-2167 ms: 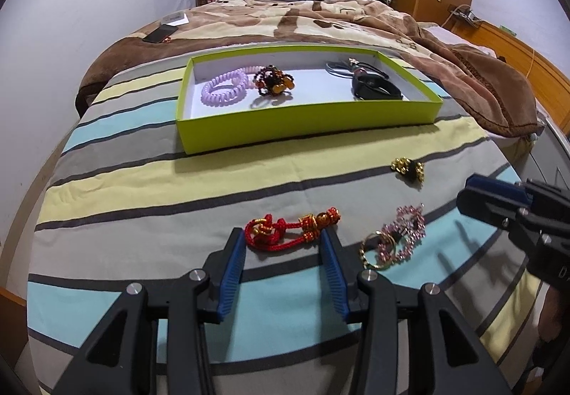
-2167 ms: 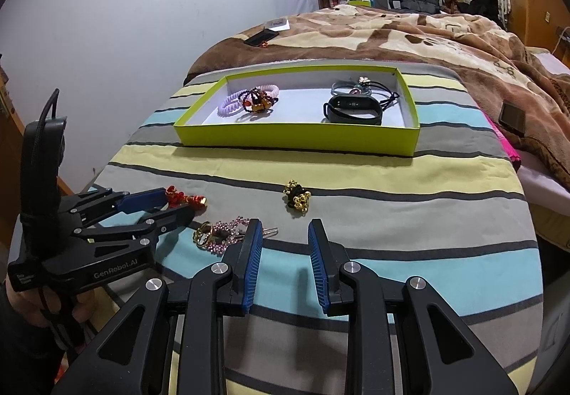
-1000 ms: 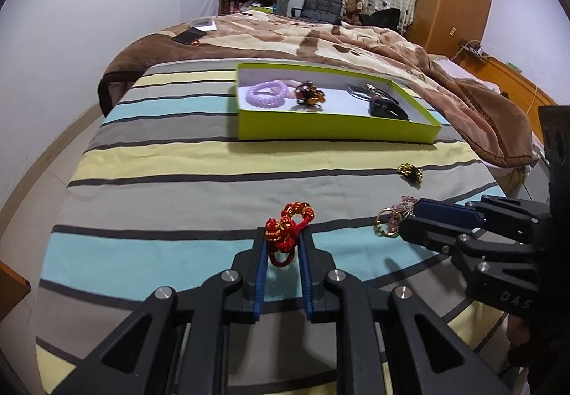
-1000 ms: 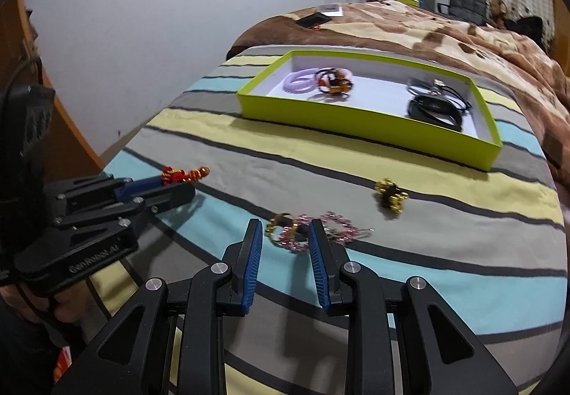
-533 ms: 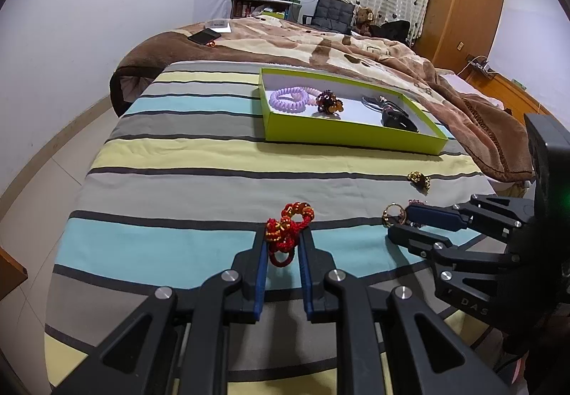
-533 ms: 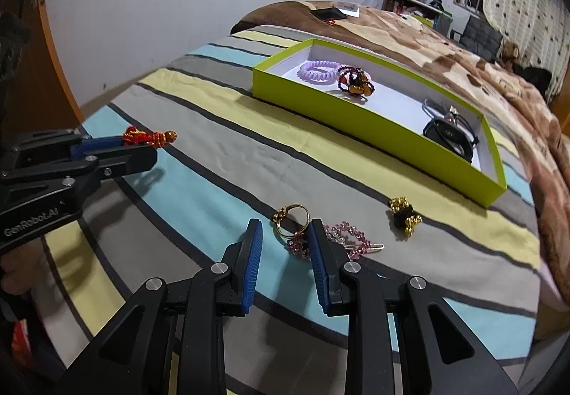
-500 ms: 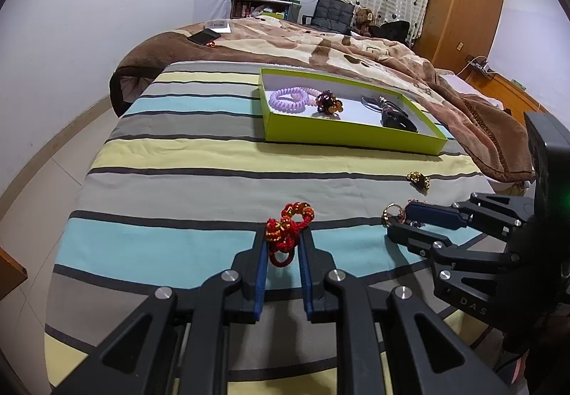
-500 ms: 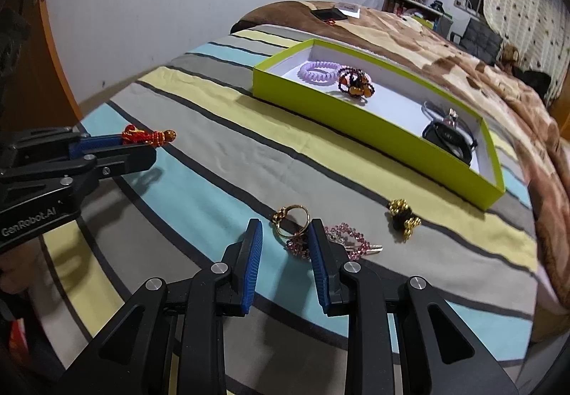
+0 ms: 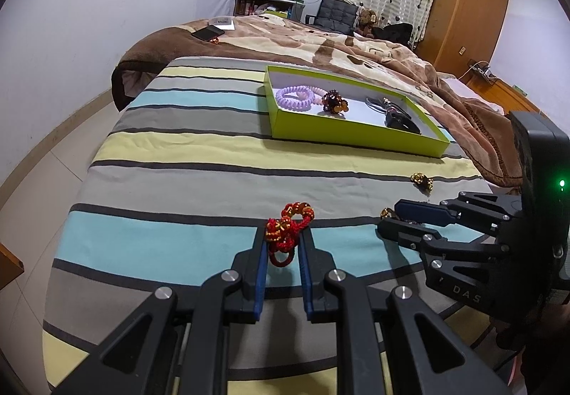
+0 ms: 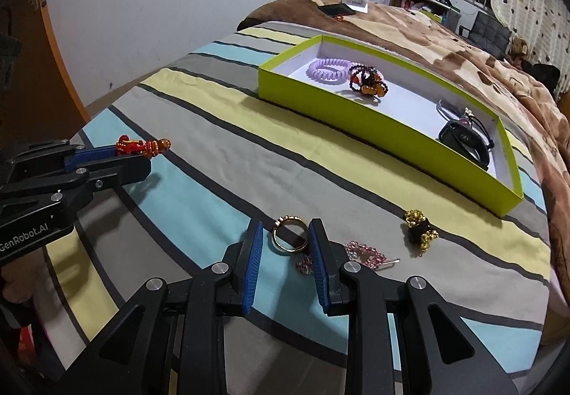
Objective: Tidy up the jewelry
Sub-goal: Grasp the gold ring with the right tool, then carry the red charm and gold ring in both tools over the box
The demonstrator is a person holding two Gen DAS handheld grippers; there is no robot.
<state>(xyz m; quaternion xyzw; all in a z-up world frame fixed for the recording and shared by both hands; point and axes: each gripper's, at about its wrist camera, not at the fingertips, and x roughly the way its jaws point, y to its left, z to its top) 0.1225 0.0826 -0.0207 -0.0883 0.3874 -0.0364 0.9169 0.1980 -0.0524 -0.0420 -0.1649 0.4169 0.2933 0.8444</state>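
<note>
Red cord bracelet (image 9: 288, 230): bunched with gold beads, pinched between the blue pads of the left gripper (image 9: 282, 245) and lifted off the bedspread, a loop hanging below the pads.
Left gripper pose: held low and roughly level above a blue stripe of the striped bedspread (image 9: 185, 160), pointing toward the tray; in the right wrist view it comes in from the left edge with the bracelet (image 10: 142, 146) sticking out past its tips (image 10: 137, 160).
Right gripper (image 10: 285, 245): lowered to the bedspread (image 10: 221, 181), its fingers apart and standing either side of a gold ring (image 10: 289, 234); the pads look just clear of the ring, though contact is hard to judge from this angle.
Right gripper from the left wrist view: enters from the right (image 9: 392, 217), tips down at the cloth, covering most of the ring.
Pink beaded hair clip (image 10: 363, 255): lying on the cloth just right of the right gripper, touching or joined to the ring.
Gold and black hair tie (image 10: 419, 226): loose on the bedspread, between the clip and the tray.
Green tray (image 10: 374, 138): shallow, white inside, set on the bedspread beyond the loose pieces.
Tray contents: a purple coil hair tie (image 10: 329, 70) at the left end, a dark beaded bracelet with orange beads (image 10: 367, 81) just beside it, a black watch band (image 10: 465, 142) and thin cords at the right end.
</note>
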